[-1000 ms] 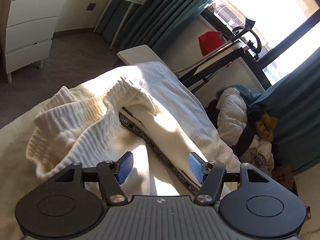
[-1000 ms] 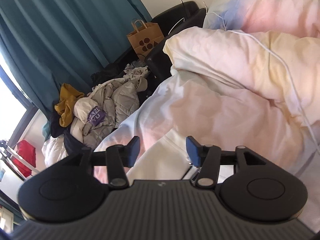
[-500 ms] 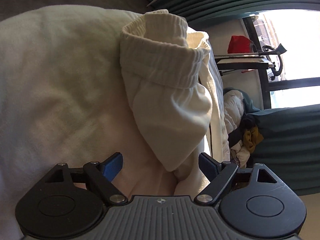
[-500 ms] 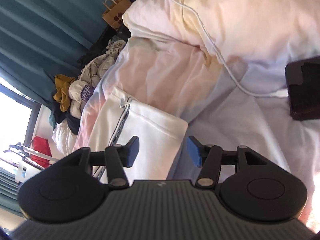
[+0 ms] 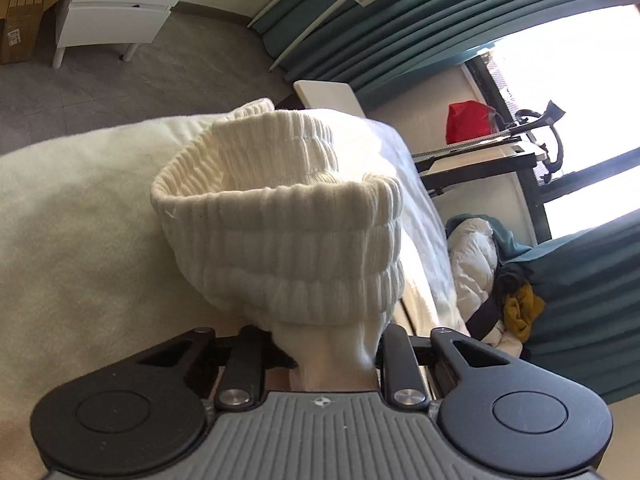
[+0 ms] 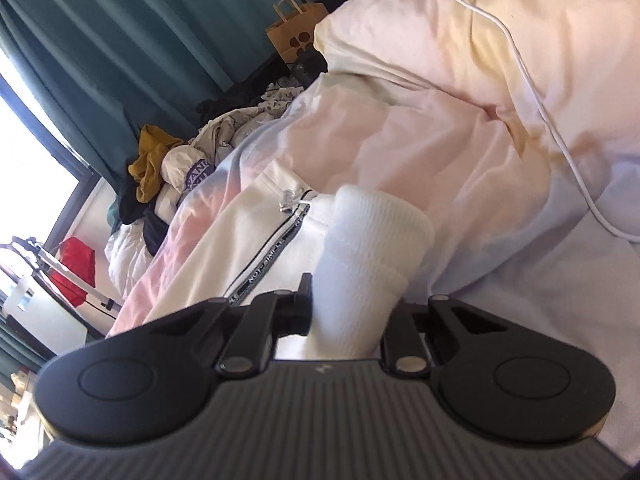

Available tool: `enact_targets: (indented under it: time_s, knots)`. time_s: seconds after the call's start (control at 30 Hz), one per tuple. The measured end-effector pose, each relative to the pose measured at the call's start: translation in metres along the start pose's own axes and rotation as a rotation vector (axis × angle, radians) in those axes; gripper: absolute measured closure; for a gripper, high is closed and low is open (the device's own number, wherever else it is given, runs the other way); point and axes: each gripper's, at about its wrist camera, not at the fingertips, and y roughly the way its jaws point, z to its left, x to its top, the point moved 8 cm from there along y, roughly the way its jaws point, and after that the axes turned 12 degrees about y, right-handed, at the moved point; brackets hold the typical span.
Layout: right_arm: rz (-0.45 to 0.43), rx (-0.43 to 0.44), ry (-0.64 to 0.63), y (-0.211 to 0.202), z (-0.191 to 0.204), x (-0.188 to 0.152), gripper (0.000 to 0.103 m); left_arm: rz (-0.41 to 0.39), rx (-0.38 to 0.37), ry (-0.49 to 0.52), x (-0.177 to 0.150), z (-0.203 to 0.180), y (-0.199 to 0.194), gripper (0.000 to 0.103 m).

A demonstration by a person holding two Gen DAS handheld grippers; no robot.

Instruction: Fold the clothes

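A cream-white zip jacket lies on the bed. In the left wrist view its ribbed hem [image 5: 288, 232] stands up in a loop right in front of the camera, and my left gripper [image 5: 332, 356] is shut on the fabric below it, which hides the pads. In the right wrist view a ribbed cuff [image 6: 376, 240] rises between the fingers, and my right gripper [image 6: 348, 320] is shut on this bunch. The jacket's zip with black-and-white lettered tape [image 6: 276, 252] runs off to the left of the cuff.
A cream blanket [image 5: 60, 240] covers the bed. A pastel pink duvet [image 6: 440, 140] with a white cable [image 6: 554, 124] lies beyond the jacket. A pile of clothes [image 6: 180, 168] sits on the floor by teal curtains [image 5: 380, 32]. White drawers [image 5: 120, 20] stand far left.
Both grippers were open one second ago. Each has dropped onto the jacket and shut on a ribbed edge, which now stands lifted between the fingers.
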Motion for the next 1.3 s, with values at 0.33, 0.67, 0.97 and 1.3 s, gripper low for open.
enact_targets:
  time_s: [0.33, 0.67, 0.97, 1.3]
  knots:
    - [-0.029, 0.066, -0.031, -0.081, 0.029, 0.027, 0.090, -0.058, -0.043, 0.061, 0.009, -0.013, -0.110, 0.091]
    - [0.007, 0.036, 0.088, -0.135, -0.062, 0.000, 0.090, 0.097, -0.053, 0.074, -0.050, 0.084, -0.186, 0.091]
    - [0.040, 0.005, 0.178, -0.159, -0.129, -0.023, 0.090, 0.054, -0.090, 0.161, -0.083, 0.106, -0.202, 0.041]
    - [0.040, 0.000, 0.164, -0.150, -0.139, -0.030, 0.090, 0.007, -0.042, 0.475, -0.124, 0.053, -0.286, 0.026]
